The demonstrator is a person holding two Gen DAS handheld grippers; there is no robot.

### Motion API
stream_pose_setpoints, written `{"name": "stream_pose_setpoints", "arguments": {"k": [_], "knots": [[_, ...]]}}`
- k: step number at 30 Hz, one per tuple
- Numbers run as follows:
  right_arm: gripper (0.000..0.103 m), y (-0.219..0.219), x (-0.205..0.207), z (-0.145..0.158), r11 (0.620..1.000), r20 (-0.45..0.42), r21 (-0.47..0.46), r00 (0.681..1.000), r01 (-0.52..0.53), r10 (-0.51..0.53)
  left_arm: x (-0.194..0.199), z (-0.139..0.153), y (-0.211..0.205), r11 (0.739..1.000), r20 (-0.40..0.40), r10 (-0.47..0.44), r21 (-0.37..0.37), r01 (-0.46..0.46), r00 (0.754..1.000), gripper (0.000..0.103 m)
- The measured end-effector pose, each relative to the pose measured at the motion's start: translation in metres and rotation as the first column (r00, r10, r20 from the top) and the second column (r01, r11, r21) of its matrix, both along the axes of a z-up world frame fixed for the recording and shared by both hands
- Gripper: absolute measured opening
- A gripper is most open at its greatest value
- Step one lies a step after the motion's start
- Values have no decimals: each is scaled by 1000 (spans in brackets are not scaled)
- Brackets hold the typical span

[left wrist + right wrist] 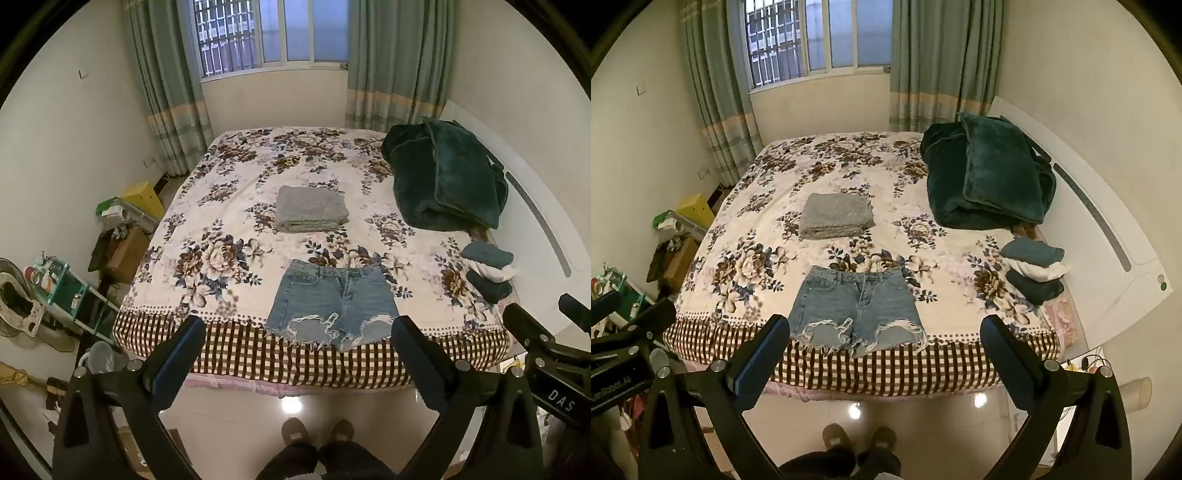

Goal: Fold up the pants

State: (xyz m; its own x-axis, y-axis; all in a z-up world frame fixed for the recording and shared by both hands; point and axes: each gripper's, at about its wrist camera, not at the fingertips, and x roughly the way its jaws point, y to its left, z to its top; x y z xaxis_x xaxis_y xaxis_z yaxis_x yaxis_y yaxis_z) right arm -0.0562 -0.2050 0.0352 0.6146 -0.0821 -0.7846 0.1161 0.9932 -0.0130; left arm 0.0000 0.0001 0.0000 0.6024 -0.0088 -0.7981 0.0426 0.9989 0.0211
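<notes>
Left wrist view puts the frayed blue denim shorts (330, 304) flat at the bed's (443, 343) near edge, waistband away (hems toward you), centred ahead of your wide-open, empty left gripper (298, 332), left of the equally open right gripper (884, 330).

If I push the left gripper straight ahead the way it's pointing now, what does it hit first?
Most likely the denim shorts, lying flat at the near edge of the bed. The left gripper is open and empty, and nothing shows between it and them. Depth is hard to judge through the fisheye; it might meet the bed's checked border first.
</notes>
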Motion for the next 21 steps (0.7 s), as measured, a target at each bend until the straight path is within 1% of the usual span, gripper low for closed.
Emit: {"name": "stream_pose_setpoints", "arguments": {"k": [21], "knots": [[103,-1,0,4,1000,2,6,1000,-3,3,-2,0,-2,1000,4,-1,4,1,1000,103]]}}
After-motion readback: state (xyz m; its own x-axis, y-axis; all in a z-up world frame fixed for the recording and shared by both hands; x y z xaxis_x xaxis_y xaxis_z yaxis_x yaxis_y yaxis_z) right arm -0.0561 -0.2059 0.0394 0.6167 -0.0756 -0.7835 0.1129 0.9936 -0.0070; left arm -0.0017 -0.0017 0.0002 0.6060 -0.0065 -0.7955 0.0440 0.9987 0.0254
